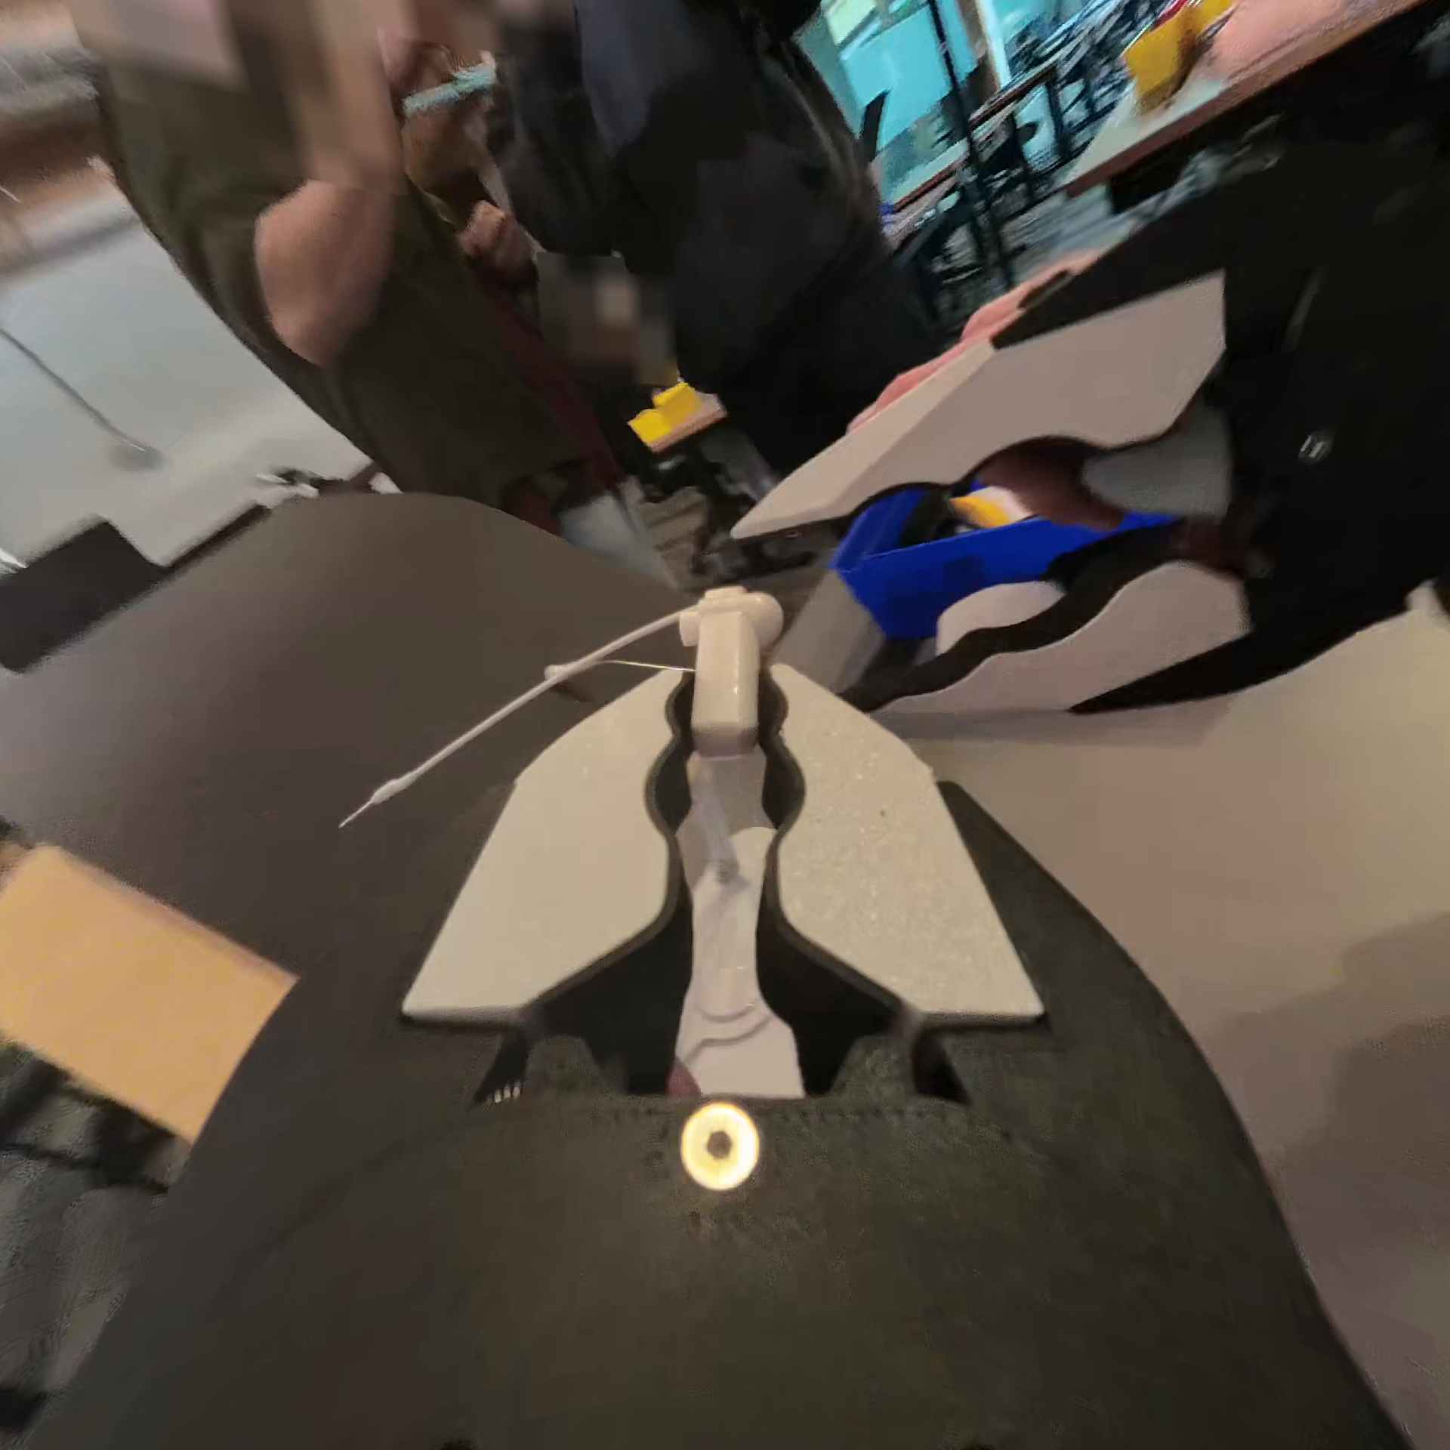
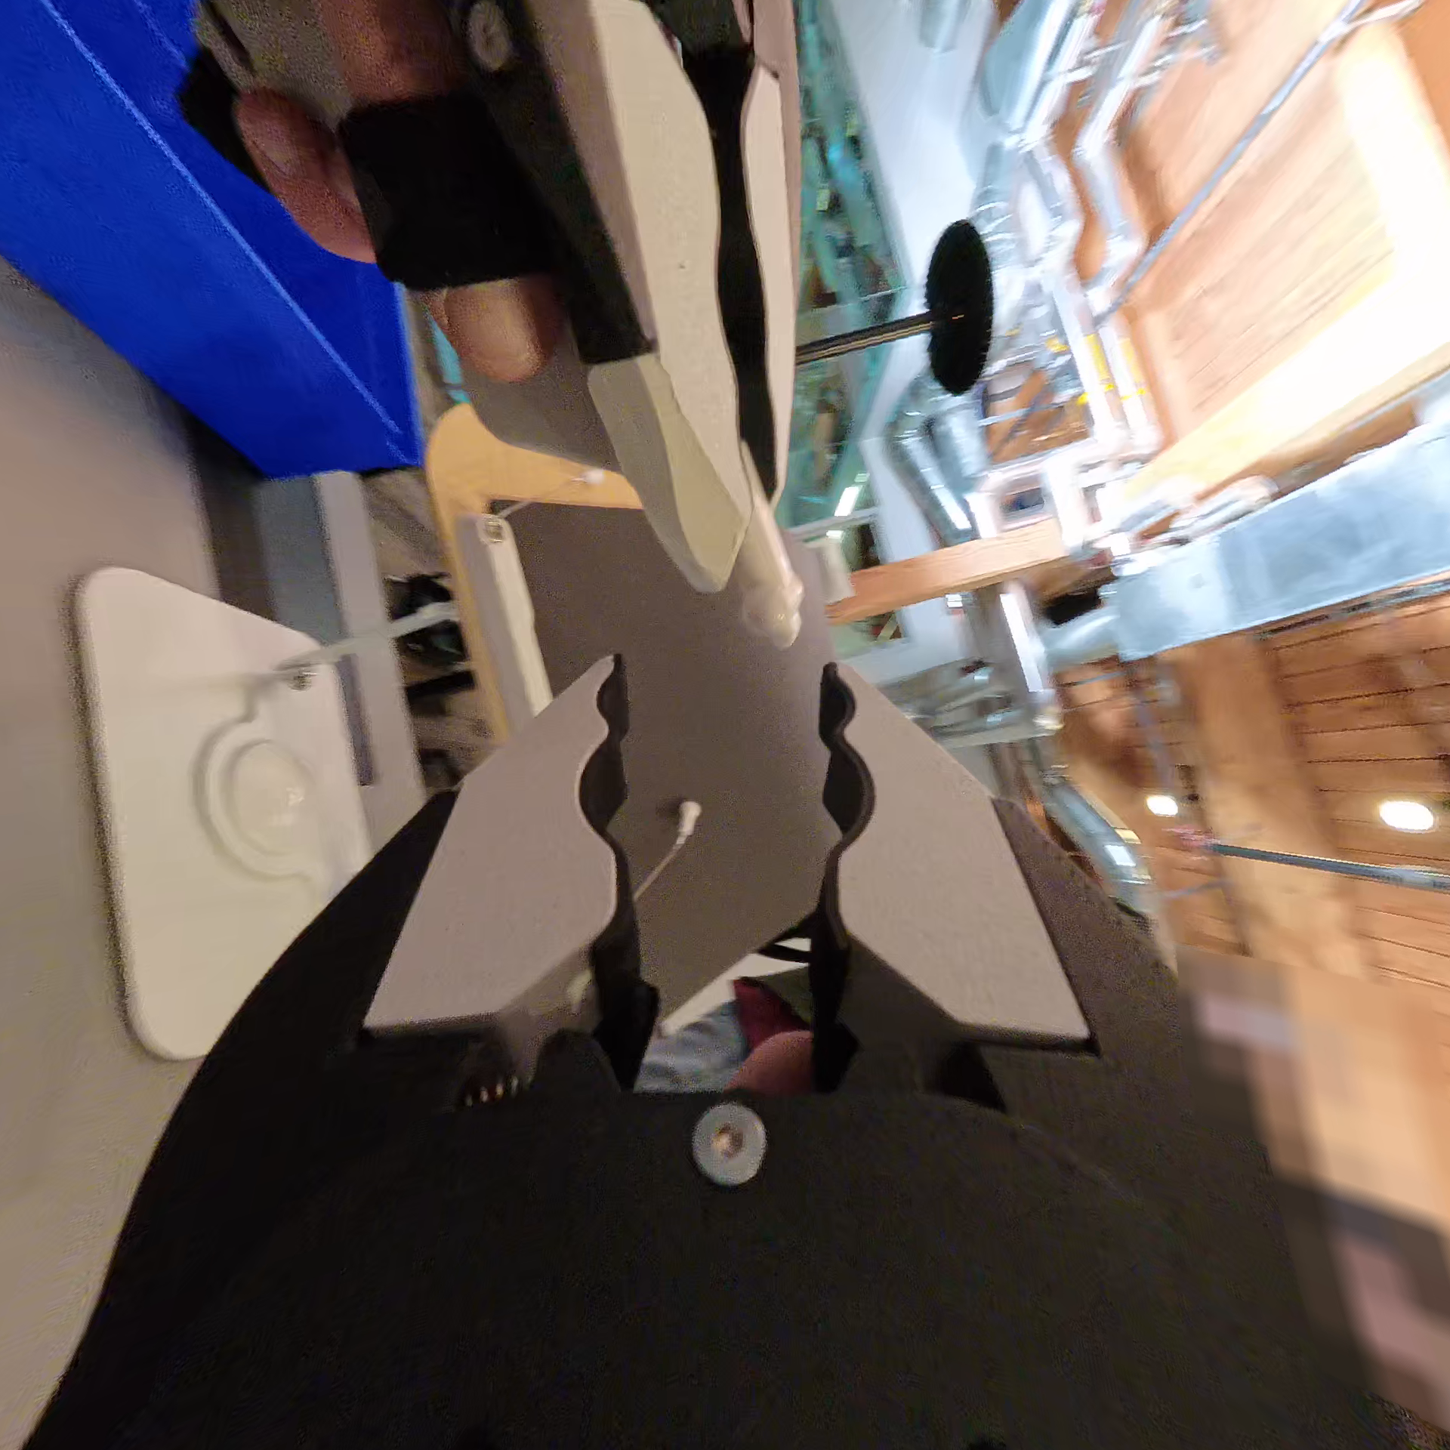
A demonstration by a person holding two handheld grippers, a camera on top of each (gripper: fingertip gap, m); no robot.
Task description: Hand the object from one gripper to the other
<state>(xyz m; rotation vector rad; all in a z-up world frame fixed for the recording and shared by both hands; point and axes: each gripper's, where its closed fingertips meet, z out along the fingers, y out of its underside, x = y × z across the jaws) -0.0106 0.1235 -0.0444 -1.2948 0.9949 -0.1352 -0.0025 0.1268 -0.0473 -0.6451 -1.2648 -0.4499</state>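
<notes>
My left gripper [image 1: 728,710] is shut on a white plastic tag [image 1: 730,651]. The tag's end sticks out past the fingertips, and a thin white strap [image 1: 471,741] trails from it to the left. My right gripper [image 1: 796,616] shows at the upper right of the left wrist view, open, its tips just right of the tag. In the right wrist view my right gripper [image 2: 722,675] is open and empty. The left gripper [image 2: 745,541] comes down from above, and the tag's tip [image 2: 773,600] hangs just beyond the right fingertips, not between them.
A blue bin [image 1: 941,573] stands behind the right gripper and also shows in the right wrist view [image 2: 157,235]. A second flat white tag [image 2: 220,800] lies on the grey table [image 1: 1177,863]. A dark curved surface [image 1: 314,628] is on the left, and people stand behind it.
</notes>
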